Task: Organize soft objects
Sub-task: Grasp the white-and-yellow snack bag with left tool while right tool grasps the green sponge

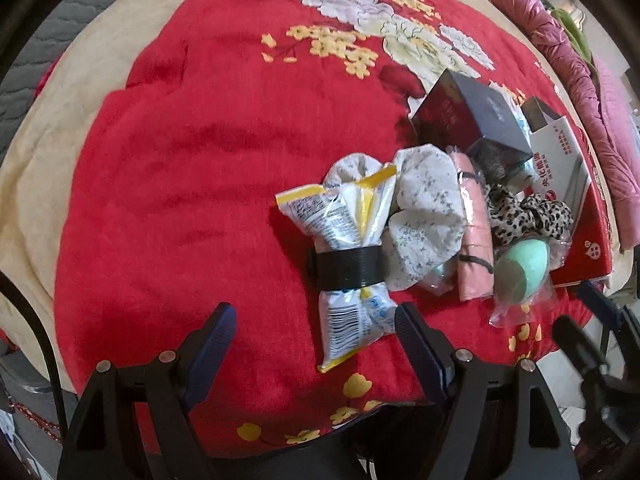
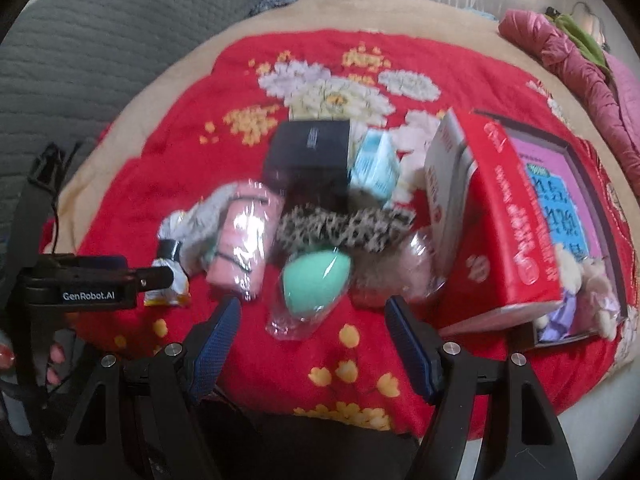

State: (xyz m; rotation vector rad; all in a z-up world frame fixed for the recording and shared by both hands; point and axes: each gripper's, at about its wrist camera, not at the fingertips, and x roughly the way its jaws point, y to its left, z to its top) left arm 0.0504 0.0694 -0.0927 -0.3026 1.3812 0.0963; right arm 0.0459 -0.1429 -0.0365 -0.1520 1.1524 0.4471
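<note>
Our left gripper (image 1: 316, 320) stands wide with nothing between its jaws, pointing steeply down at the bottom of its frame, and just above the fingertips lies the yellow-and-white snack bag (image 1: 352, 256), cinched at its waist by a black band (image 1: 346, 270); we judge the wide spread suits a bag this bulky. Our right gripper (image 2: 314, 316) is likewise spread wide and empty at the bottom centre of its view, with the mint-green sponge (image 2: 316, 280) in its clear wrapper lying just above and between the fingertips, so we read that as its likely first pick. Outward from there, the soft things sit bunched in one heap on the red floral blanket (image 1: 180, 200): a white speckled cloth (image 1: 424, 216) touching the snack bag, a pink wrapped roll (image 1: 476, 240) beside it, and a leopard-print scrunchie (image 2: 344, 228) just above the sponge. Behind the heap stand harder things, a dark box (image 2: 308, 160) and, toward the right of the frame, a red carton (image 2: 508, 224) leaning over an open tray that holds small plush toys (image 2: 592, 284). In our judgement nothing is sorted yet.
</note>
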